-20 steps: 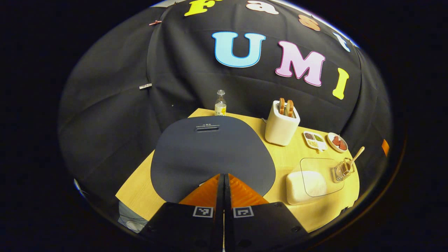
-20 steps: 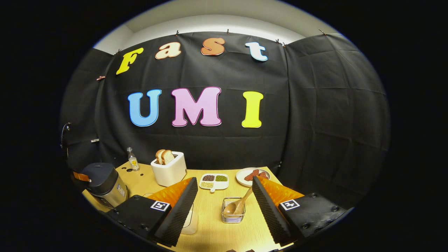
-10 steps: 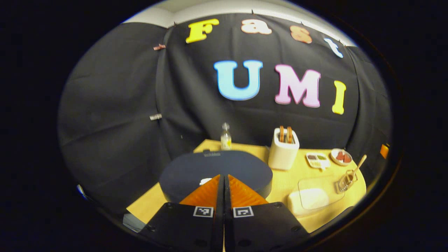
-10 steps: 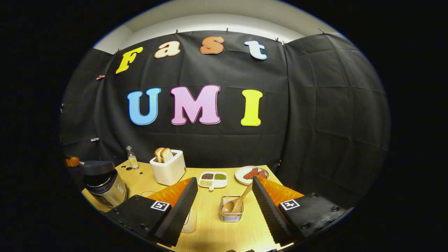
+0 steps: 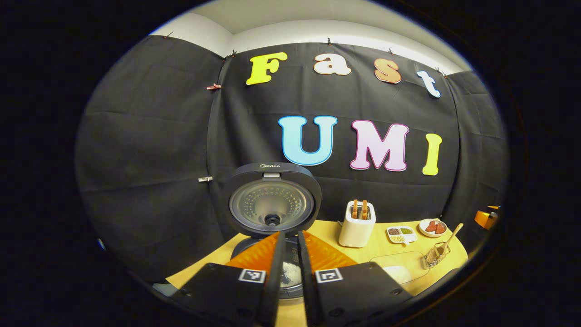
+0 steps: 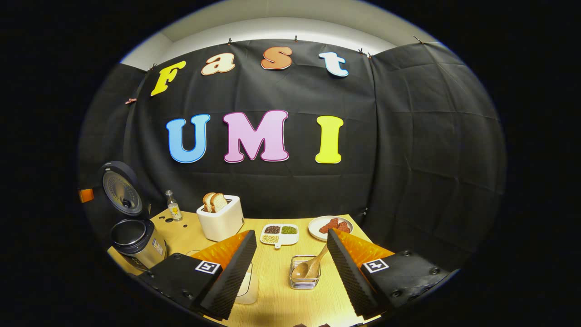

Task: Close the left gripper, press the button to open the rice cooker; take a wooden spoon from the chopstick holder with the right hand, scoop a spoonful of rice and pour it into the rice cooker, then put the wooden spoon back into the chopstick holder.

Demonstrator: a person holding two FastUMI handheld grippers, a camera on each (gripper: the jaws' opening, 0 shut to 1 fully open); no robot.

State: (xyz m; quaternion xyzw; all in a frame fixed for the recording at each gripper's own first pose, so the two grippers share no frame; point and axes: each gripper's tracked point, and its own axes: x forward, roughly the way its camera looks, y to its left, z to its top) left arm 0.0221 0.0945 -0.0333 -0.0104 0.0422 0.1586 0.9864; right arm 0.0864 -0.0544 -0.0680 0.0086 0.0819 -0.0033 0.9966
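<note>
The rice cooker stands open right before my left gripper. Its dark lid is raised upright and white rice shows in the pot between my fingers. That gripper is all but shut, with a thin slit between the fingers and nothing held. In the right gripper view the cooker is at the far left, lid up. The wooden spoon leans in the wire chopstick holder, just ahead of my open right gripper. A clear box of rice lies behind its left finger.
On the wooden table stand a white toaster with bread, a small bottle, a divided dish of grains and a plate of red pieces. The black cloth wall closes the back and both sides.
The cooker's lid has swung up from flat to upright. My left gripper has drawn back and tilted up, and its fingers have parted a hair. The right gripper has hardly moved.
</note>
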